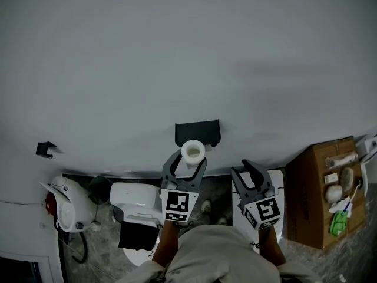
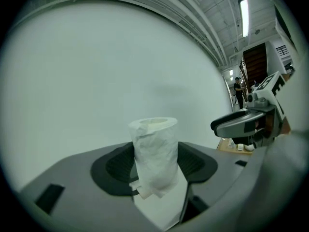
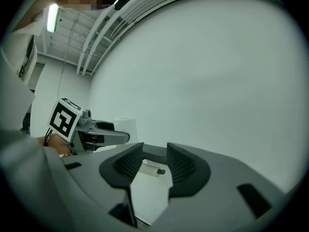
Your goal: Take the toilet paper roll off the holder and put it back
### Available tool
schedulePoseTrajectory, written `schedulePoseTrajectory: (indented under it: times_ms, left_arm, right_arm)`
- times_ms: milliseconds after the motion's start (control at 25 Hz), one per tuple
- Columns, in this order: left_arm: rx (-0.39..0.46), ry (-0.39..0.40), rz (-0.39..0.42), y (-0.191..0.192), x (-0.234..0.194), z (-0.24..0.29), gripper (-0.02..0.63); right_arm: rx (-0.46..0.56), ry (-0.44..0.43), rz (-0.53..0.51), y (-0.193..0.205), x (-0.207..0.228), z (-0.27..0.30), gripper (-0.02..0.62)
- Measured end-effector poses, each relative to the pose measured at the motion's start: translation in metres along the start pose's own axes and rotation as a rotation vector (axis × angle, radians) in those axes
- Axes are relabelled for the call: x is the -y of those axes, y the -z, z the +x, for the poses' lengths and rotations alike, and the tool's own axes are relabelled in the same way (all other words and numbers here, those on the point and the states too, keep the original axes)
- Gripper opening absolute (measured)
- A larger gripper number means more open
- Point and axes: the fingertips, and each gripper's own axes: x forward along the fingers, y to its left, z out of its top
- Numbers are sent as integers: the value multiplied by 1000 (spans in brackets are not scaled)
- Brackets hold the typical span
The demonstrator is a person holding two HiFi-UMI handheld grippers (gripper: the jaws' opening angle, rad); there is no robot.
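- Left gripper [image 1: 188,160]: my jaws are pinched on the small white toilet paper roll [image 2: 154,154], one dark ribbed pad against each side.
- Small white toilet paper roll: it stands on end between those pads. Its open core end rises past the jaw tips and a loose ragged flap hangs at its lower edge.
- Black wall-mounted holder [image 1: 197,133]: it sits just beyond my left jaw tips on the pale grey wall [image 1: 177,52]. The roll is close in front of it and off it.
- Right gripper [image 1: 251,173]: it is beside the left one, with the jaws spread a little and gripping nothing. A small white bar with a dark tip [image 3: 154,169] shows through the gap beyond them.
- Brown cardboard box [image 1: 312,199]: it is out past my right gripper's outer side, with small items lying on top.
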Motion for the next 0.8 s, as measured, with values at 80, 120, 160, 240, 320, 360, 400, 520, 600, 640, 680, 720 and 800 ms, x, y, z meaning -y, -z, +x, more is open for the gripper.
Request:
schedulePoseTrajectory:
  times_ms: [80,120,160,240,320,360,400,520,600,640,680,720,800]
  left_arm:
    - [-4,-8,-2,1,2,-7,284]
    - [-7,-11,-3,2,3,-11,284]
    - [-8,-15,-5,2,4,-14,284]
    - [-9,-22,-9,3,9,-23,284]
    - [-11,-29,-13,5,13,-32,284]
    - [-12,-31,-16,6,15,-36,284]
    - [-14,-33,-20,8,17,-39,284]
    - [-16,-37,-29,11,23,-51,284]
    - [-18,-42,-33,13,26,-57,284]
    - [-19,-45,-35,15,27,-60,284]
    - [-21,-47,-38,17,27,-63,284]
    - [-22,-49,-42,19,28,-66,284]
    - [-22,-51,-51,22,28,-72,284]
  right_arm:
    - [0,-10,2,0,-3,-3,155]
    - [0,-16,2,0,-4,-4,155]
    - [0,-22,2,0,-6,-6,155]
    - [1,-33,-1,0,-10,-11,155]
    - [3,-42,-2,1,-15,-17,155]
    - [3,-47,-3,2,-17,-19,155]
    - [2,-51,-3,3,-19,-21,155]
    - [1,-64,-4,4,-24,-27,155]
    - [0,-73,-5,5,-28,-29,155]
    - [-1,-77,-5,6,-30,-30,154]
    - [-3,-82,-6,7,-32,-30,155]
    - [-5,-86,-7,8,-34,-30,155]
    - [-9,-95,-9,9,-39,-31,155]
